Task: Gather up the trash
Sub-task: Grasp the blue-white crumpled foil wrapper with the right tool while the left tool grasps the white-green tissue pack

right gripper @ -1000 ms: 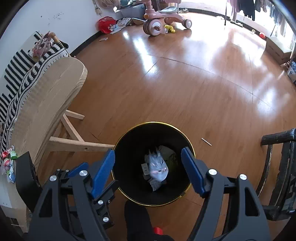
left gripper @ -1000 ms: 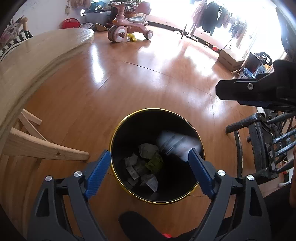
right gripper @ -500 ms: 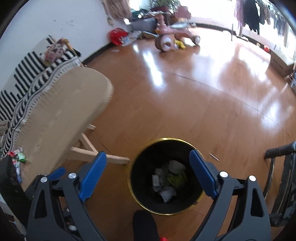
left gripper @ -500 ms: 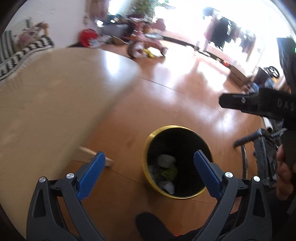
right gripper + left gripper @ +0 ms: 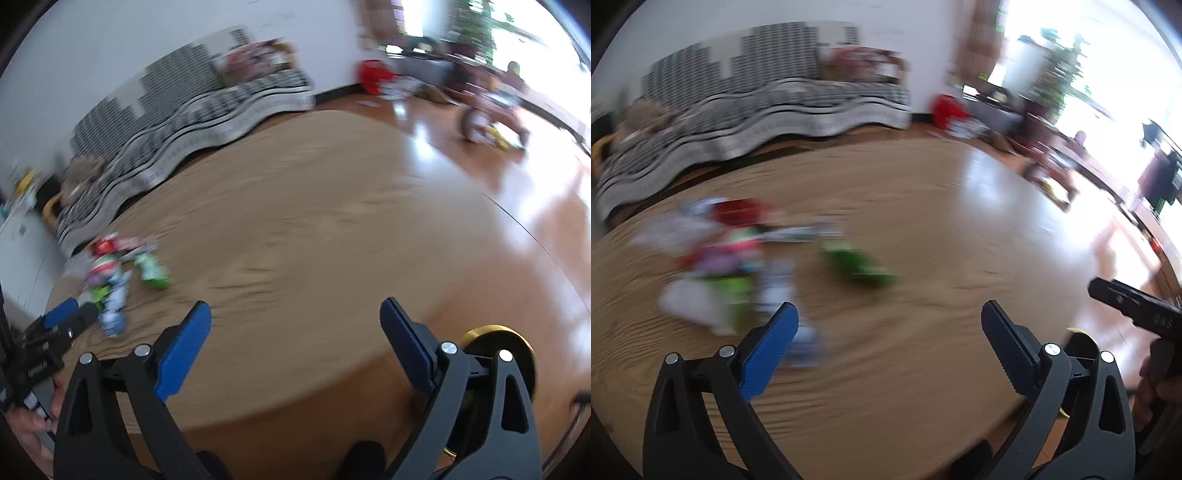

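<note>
Both views are motion-blurred. A heap of colourful wrappers [image 5: 720,258] lies on the round wooden table [image 5: 923,229], with a green wrapper [image 5: 862,267] apart to its right. My left gripper [image 5: 888,326] is open and empty over the table, the heap just ahead-left of it. My right gripper [image 5: 295,321] is open and empty over the table's near edge; the wrapper heap [image 5: 114,280] shows far left. The black bin's gold rim [image 5: 495,332] shows low right, on the floor behind the right finger.
A black-and-white striped sofa [image 5: 757,110] stands behind the table by the white wall. A red bag [image 5: 375,75] and a pink tricycle [image 5: 491,114] are on the shiny wooden floor beyond. The left gripper's blue finger [image 5: 61,310] shows at the left in the right wrist view.
Both grippers have swung up and left from above the bin to over the table. The views now face the wrappers and the sofa. Both stayed open and empty.
</note>
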`<action>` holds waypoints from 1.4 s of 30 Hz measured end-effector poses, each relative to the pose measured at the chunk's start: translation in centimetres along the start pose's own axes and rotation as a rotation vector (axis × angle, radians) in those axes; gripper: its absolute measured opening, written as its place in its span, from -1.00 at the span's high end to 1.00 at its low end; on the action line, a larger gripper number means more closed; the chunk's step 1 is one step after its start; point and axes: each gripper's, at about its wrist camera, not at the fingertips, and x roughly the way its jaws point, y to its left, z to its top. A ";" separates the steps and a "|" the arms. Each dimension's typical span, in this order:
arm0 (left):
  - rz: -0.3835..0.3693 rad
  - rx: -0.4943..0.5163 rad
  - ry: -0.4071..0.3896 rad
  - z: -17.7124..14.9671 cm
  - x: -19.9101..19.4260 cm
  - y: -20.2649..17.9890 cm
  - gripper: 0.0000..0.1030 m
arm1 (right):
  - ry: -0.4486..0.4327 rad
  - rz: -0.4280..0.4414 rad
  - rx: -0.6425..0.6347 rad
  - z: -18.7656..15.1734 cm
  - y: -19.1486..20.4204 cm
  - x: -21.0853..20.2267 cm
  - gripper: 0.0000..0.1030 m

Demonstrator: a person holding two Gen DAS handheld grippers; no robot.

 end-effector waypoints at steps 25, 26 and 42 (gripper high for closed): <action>0.129 -0.356 0.128 -1.9 5.0 19.2 -0.87 | 0.184 0.175 -0.499 -4.9 27.0 14.7 0.31; 0.130 -0.368 0.134 -1.8 5.6 19.1 -0.87 | 0.181 0.165 -0.520 -5.2 27.1 14.7 0.48; 0.032 -0.520 0.063 -1.7 4.6 19.4 0.42 | 0.174 0.213 -0.512 -5.2 25.1 12.2 0.53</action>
